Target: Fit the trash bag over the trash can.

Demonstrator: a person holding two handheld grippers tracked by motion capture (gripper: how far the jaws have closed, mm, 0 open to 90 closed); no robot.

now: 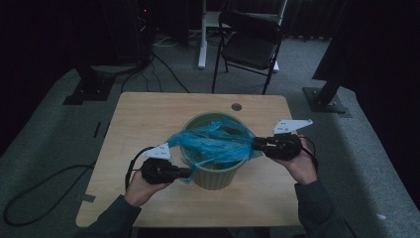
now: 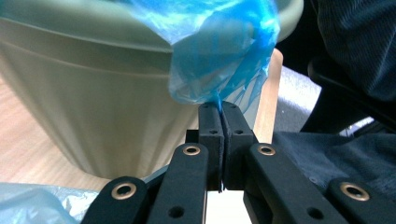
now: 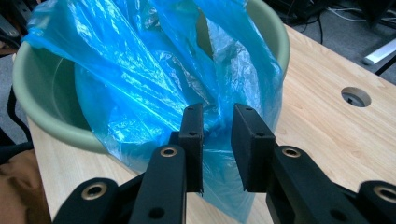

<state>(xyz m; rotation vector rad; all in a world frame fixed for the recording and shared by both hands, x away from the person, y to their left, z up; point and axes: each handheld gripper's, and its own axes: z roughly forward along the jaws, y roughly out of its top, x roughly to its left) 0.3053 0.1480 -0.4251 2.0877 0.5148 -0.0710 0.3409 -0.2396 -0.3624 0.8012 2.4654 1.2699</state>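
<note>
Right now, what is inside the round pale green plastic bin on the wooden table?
A crumpled blue plastic bag lies inside the pale green bin, spilling over its rim on both sides. The bag covers the bin's bottom, so anything beneath it cannot be seen.

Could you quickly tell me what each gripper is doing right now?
Left gripper: shut on the blue bag.
Right gripper: jaws apart, bag film between them; grip cannot be told.

The high view is rendering dim and underexposed, its corners falling to black; only the table [image 1: 148,119] is catching weak light. Both gripper views are showing brighter and evenly lit. The blue bag [image 3: 154,88] is glinting with small highlights. The pot [image 2: 93,116] is appearing slightly soft, near edges blurring.
</note>
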